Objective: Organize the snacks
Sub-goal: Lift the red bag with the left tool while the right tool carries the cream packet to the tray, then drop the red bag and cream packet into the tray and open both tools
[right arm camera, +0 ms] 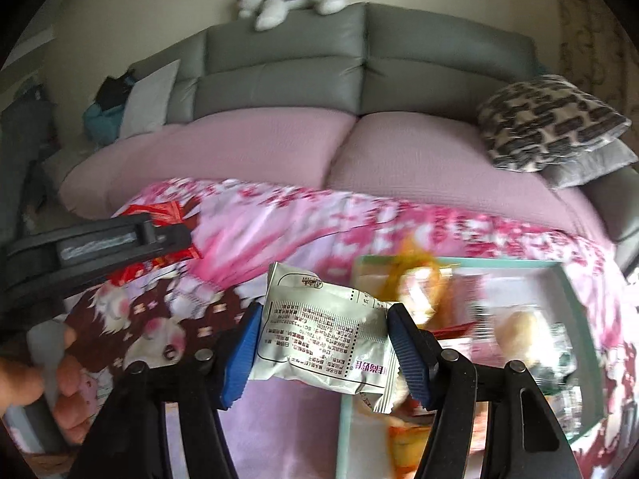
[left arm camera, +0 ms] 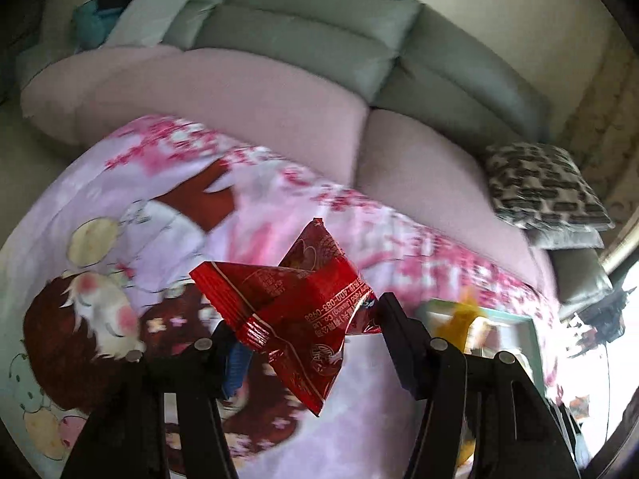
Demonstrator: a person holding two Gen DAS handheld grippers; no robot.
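While both claws hung above the pink cartoon-print cloth [left arm camera: 120,183], the left gripper [left arm camera: 307,331] clamped a crinkled red foil snack packet [left arm camera: 295,303]; the right gripper [right arm camera: 323,339] clamped a white printed snack pouch [right arm camera: 319,331] by the teal-rimmed tray's [right arm camera: 575,275] left edge.

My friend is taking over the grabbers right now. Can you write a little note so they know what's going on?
Left gripper: shut on a red packet, held above the pink cloth.
Right gripper: shut on a white packet, held by the left edge of the teal box.
Done: some snacks already lie in the box; they are too blurred to name.
Left: both held packets still need putting away, likely in the box.
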